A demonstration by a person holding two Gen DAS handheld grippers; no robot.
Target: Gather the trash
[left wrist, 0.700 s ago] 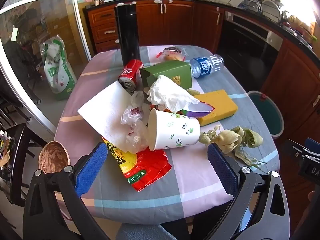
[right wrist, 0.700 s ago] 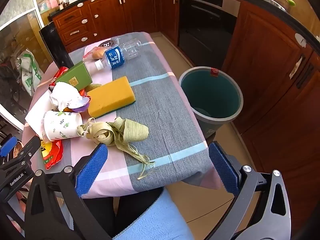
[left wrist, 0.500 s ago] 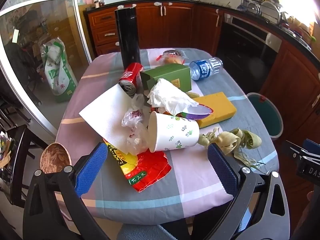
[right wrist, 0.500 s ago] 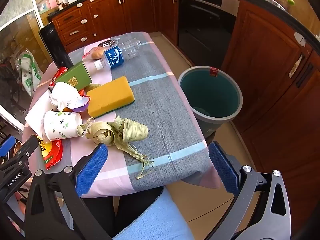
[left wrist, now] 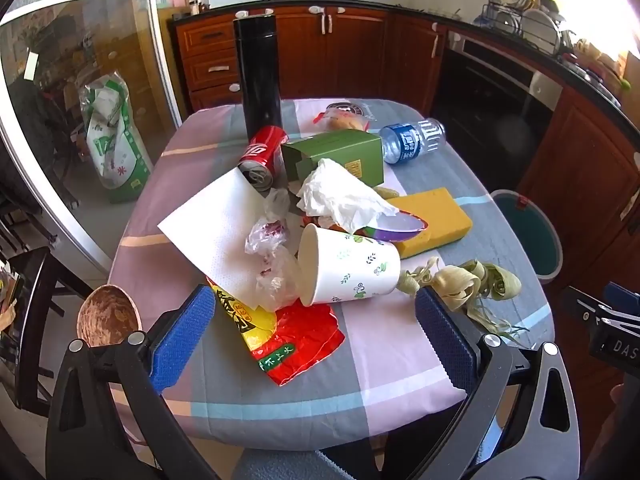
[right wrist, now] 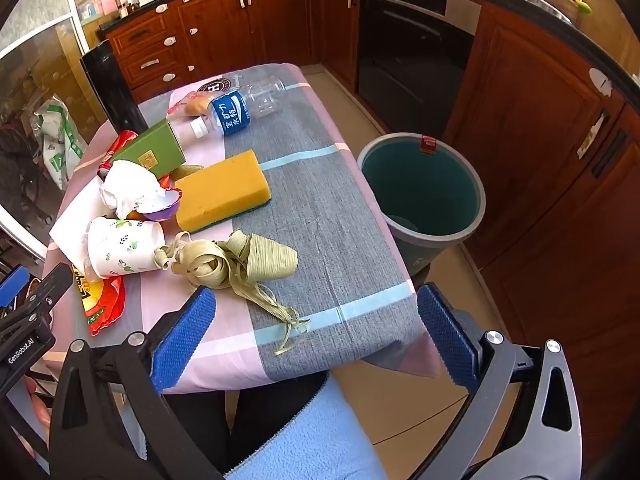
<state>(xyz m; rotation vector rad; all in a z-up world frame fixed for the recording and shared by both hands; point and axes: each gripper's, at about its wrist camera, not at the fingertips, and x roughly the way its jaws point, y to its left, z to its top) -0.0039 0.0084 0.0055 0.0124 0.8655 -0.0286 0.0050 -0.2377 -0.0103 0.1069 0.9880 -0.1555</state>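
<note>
Trash lies heaped on a checked tablecloth (left wrist: 384,364): a tipped paper cup (left wrist: 352,268) (right wrist: 120,250), a red snack wrapper (left wrist: 296,340), a white napkin (left wrist: 218,232), crumpled tissue (left wrist: 340,192), clear plastic (left wrist: 272,256), a red can (left wrist: 262,156), a green box (left wrist: 340,152), a water bottle (left wrist: 412,140) (right wrist: 240,110), a yellow sponge (right wrist: 222,190) and dried leaf wrappings (right wrist: 236,262) (left wrist: 472,282). My left gripper (left wrist: 312,336) hangs open over the near edge, short of the cup. My right gripper (right wrist: 316,332) hangs open near the leaf strands. A teal bin (right wrist: 424,192) stands on the floor to the right.
A tall black flask (left wrist: 258,76) stands at the table's far side beside a bagged bun (left wrist: 344,120). A purple bowl (left wrist: 400,226) sits under the tissue. Left of the table are a wooden bowl (left wrist: 108,316), a dark chair (left wrist: 28,300) and a glass door. Wooden cabinets ring the room.
Both views have shifted only slightly; the table contents sit a little lower in the left wrist view. Nothing on the table has moved and both grippers stay open.
</note>
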